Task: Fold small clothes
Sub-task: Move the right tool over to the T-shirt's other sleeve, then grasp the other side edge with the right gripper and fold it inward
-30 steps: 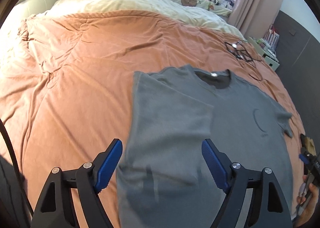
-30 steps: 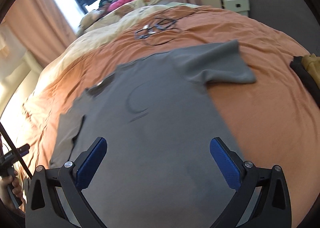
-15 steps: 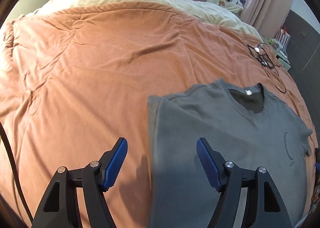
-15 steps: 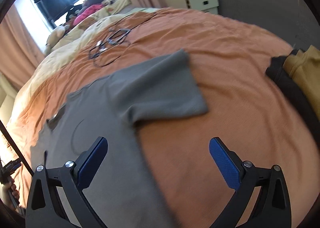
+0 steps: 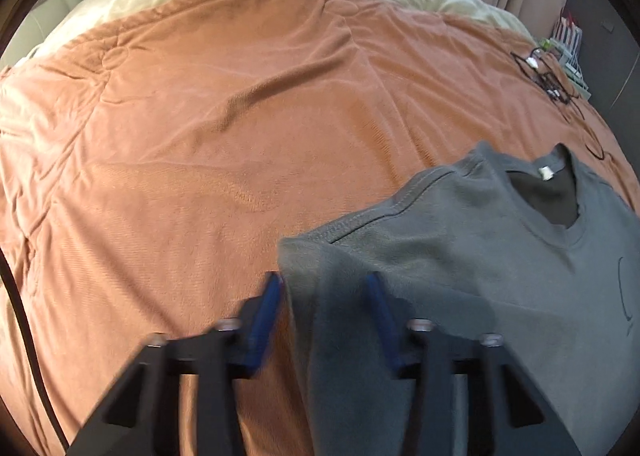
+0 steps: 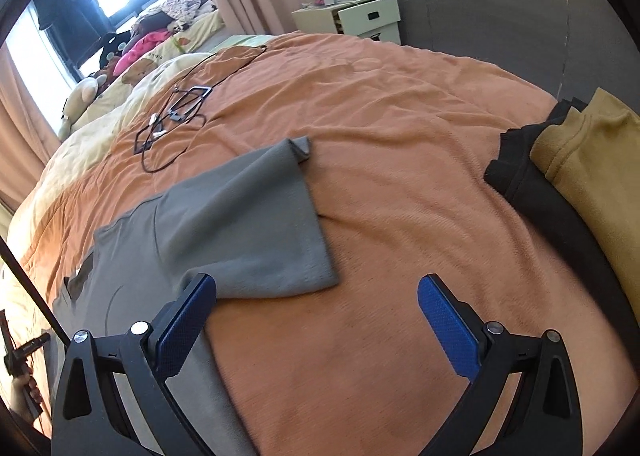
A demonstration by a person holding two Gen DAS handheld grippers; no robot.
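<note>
The left gripper (image 5: 324, 286), jaws narrowed, straddles the folded edge of the grey cotton T-shirt (image 5: 460, 296). The right gripper (image 6: 316, 296) gapes wide; the shirt's sleeve (image 6: 256, 223) lies at its eleven o'clock on the orange quilted bedspread (image 6: 400, 175).

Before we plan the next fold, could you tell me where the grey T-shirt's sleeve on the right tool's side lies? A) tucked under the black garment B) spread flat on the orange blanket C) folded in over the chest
B: the sleeve of the grey T-shirt lies spread on the orange blanket, apart from the black garment.
</note>
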